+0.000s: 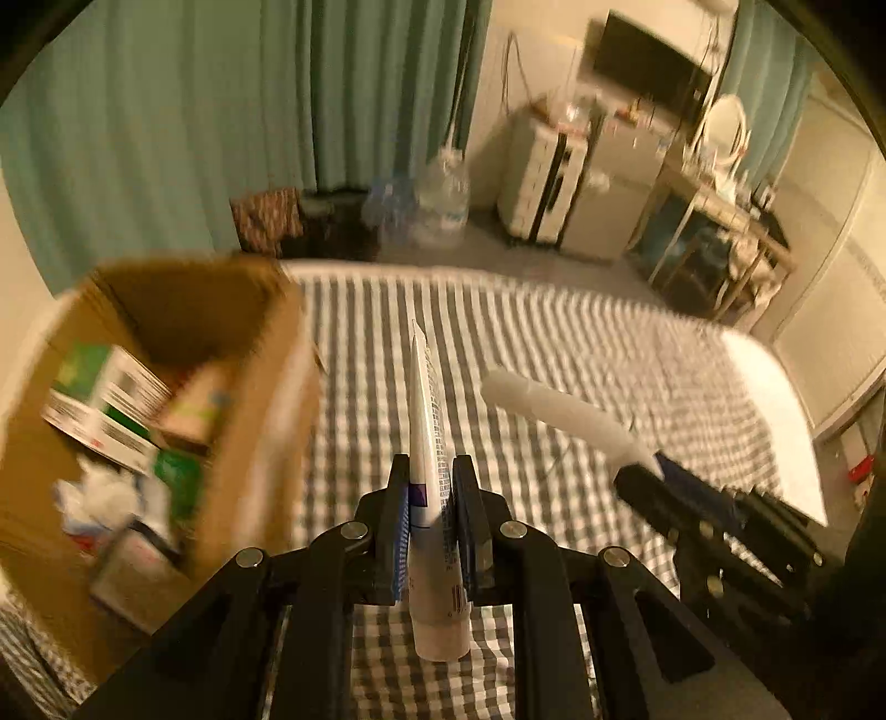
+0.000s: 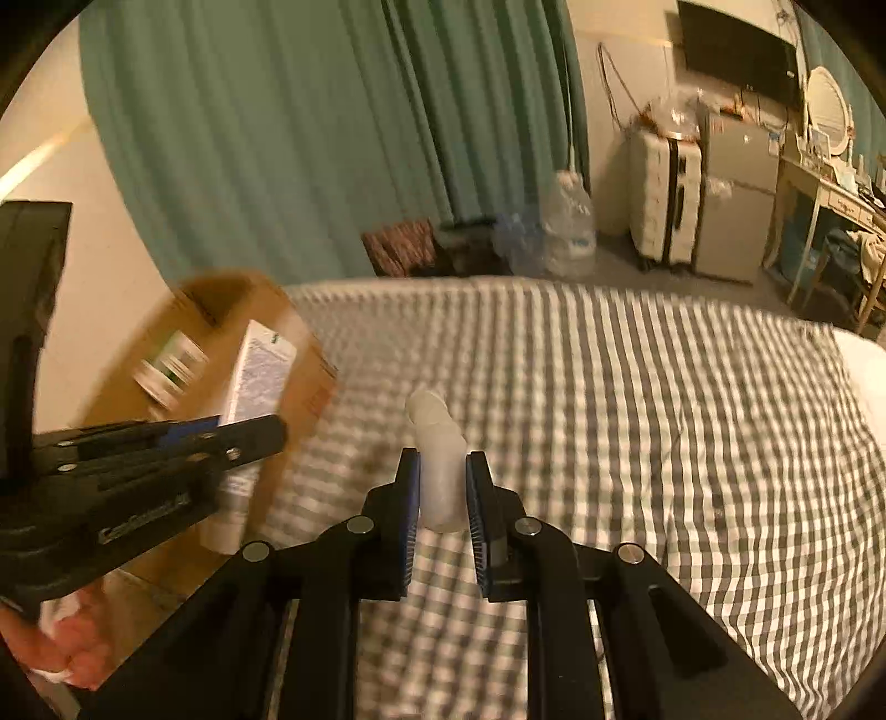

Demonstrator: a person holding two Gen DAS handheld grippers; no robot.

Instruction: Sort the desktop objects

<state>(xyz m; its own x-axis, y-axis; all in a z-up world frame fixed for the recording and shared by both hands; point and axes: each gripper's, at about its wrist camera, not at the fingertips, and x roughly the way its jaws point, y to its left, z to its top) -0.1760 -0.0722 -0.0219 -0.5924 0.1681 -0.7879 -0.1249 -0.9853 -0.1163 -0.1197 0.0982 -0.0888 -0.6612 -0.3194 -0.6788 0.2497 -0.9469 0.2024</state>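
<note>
A white squeeze tube [image 1: 429,498] with blue print is clamped between the blue-padded jaws of the left gripper [image 1: 431,515], its crimped end pointing far and its cap end hanging near, above the gingham bedspread [image 1: 581,354]. The tube is held just right of an open cardboard box [image 1: 260,421] that sits at the left edge of the bed. Inside the box, several small cartons [image 1: 111,399], one green and white, and some crumpled white material are seen, though motion blur hides their detail.

A translucent white bottle [image 2: 438,471] is gripped between the jaws of the right gripper [image 2: 443,487], its narrower capped end pointing far. It is held in the air over the checked cloth, right of the box and of the left gripper.

Beyond the bed, teal curtains [image 2: 310,138], large water jugs [image 2: 570,232], a white suitcase [image 2: 664,194], a small fridge [image 2: 731,205] and a wall-mounted television [image 2: 736,50] are visible.
</note>
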